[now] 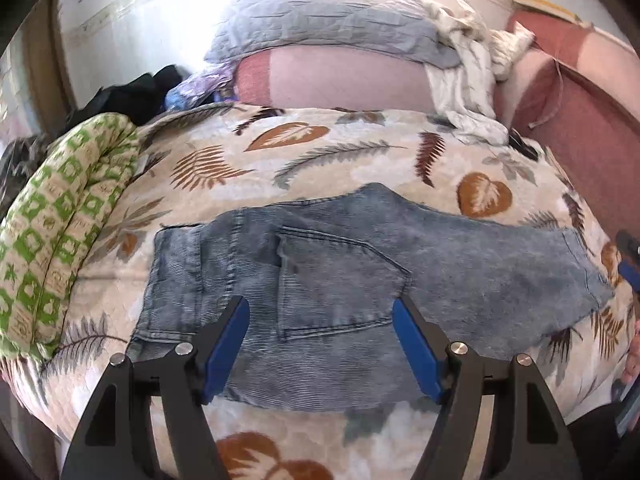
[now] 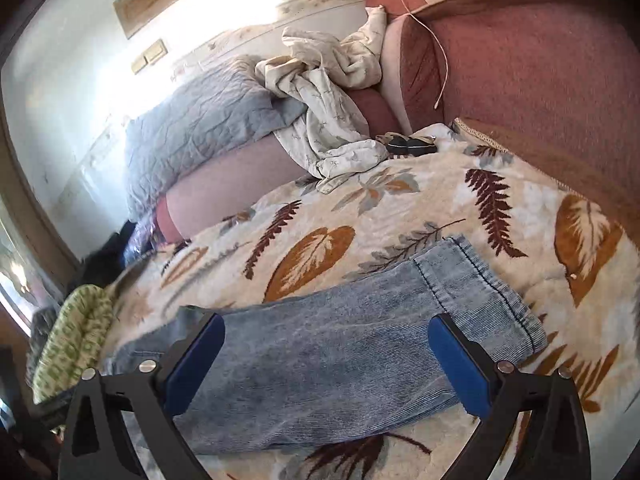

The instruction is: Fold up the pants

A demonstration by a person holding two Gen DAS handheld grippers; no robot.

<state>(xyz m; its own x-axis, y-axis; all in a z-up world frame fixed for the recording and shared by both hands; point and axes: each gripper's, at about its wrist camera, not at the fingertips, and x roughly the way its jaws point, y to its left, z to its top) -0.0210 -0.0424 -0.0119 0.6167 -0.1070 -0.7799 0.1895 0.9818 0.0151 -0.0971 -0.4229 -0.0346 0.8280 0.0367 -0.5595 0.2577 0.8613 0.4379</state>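
Light blue denim pants point(image 1: 352, 264) lie flat on a leaf-print blanket point(image 1: 224, 160), folded leg on leg, waistband at the left, back pocket up, hems at the right. My left gripper point(image 1: 320, 320) is open and empty, hovering above the seat and pocket area near the front edge. In the right wrist view the leg end point(image 2: 360, 336) with its stitched hem point(image 2: 480, 284) lies on the blanket point(image 2: 320, 216). My right gripper point(image 2: 326, 344) is open and empty just above the lower leg. The right gripper's edge shows at the far right of the left view point(image 1: 630, 264).
A green-patterned cushion point(image 1: 52, 240) lies at the left bed edge. A grey quilted pillow point(image 1: 320, 12) and crumpled white cloth point(image 1: 468, 72) sit at the back. A red-pink sofa back point(image 2: 540, 80) runs along the right. A small dark object point(image 2: 408, 144) rests near the cloth.
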